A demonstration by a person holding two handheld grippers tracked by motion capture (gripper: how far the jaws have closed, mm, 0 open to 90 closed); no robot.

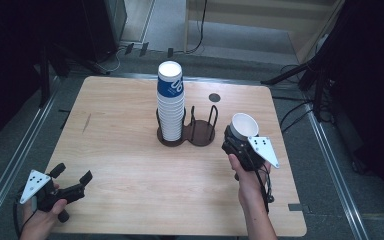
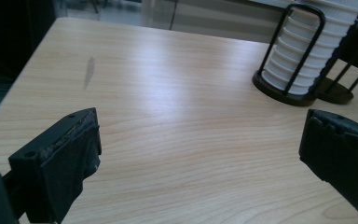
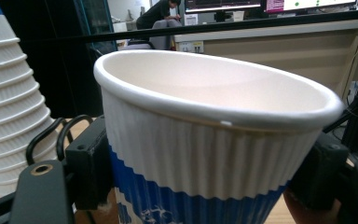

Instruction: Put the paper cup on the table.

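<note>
High view: my right claw [image 1: 241, 141] sits at the right side of the table [image 1: 125, 165], jaws closed on a single paper cup [image 1: 244, 126], mouth up and tipped a little. The cup holder [image 1: 200, 136] stands just ahead and to the left of this claw. Its left ring carries a tall stack of cups [image 1: 170, 102], while the ring nearer the claw looks bare. My left claw [image 1: 71, 181] hovers near the front left corner, well apart from everything, jaws spread and holding nothing.

Left gripper view: both jaws stand wide apart, bare wood between them. The stack [image 2: 303, 56] in its holder [image 2: 303, 95] lies far ahead and to the right of the claw.

Right gripper view: the cup [image 3: 205, 149] is between the jaws, gripped on the ribbed wall below the rolled rim, around the white-to-blue band. The stack [image 3: 9, 107] rises close on the left of the claw, with the holder's wire loops [image 3: 51, 133] beside it.

My read on handling: the cup is empty and very light, with a thin paper wall that crushes under a hard squeeze. The ribbed sleeve gives friction, so slip is a low risk. The rolled rim is the stiffest part, so the best hold is just under it, where I am now. A grip lower on the taper would tend to squirt the cup upward. I'd keep the squeeze light; there is no visible ovalling at the rim.
</note>
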